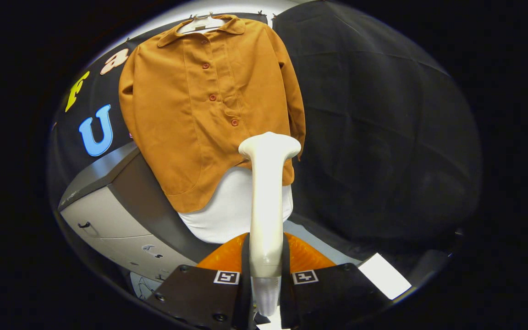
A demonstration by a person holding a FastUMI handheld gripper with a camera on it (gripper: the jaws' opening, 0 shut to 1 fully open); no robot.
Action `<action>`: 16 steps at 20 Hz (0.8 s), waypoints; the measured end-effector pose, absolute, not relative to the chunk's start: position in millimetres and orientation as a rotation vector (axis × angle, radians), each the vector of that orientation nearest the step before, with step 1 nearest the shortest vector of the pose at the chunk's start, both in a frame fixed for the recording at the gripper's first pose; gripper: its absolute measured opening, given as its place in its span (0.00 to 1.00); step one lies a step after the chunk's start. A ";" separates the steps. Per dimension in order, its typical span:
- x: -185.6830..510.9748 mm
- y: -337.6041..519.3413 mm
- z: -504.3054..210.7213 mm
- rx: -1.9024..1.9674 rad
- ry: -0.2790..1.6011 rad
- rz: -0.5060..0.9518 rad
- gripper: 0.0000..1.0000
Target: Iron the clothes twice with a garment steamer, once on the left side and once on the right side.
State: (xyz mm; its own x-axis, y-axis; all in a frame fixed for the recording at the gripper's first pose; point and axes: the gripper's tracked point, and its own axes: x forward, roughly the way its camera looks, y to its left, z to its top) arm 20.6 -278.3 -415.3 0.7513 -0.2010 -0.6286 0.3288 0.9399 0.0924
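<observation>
Black claw [266, 275], orange fingers [225, 256], square markers

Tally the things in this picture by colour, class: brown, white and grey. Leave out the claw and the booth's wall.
Brown: 1, the shirt on its hanger.
White: 3, the garment steamer clamped in the claw, the hanger, the white garment under the shirt.
Grey: 1, the cabinet beside the shirt.
Total: 5

The gripper [266, 275] points forward and a bit up. Its two black fingers [200, 293] sit close together, one on each side. Both press on the white steamer handle [266, 220], which stands straight up between them, held tight.
</observation>
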 end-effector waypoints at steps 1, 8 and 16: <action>16.7 -274.4 -410.2 0.205 0.654 -0.290 0.27; 19.8 -239.1 -343.6 0.188 0.535 -0.236 0.27; 46.6 -193.0 -247.0 0.127 0.358 -0.155 0.26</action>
State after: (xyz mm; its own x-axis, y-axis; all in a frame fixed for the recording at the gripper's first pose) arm 46.6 -193.0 -247.0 0.9252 -0.1280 -0.3573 0.1727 0.9803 0.0960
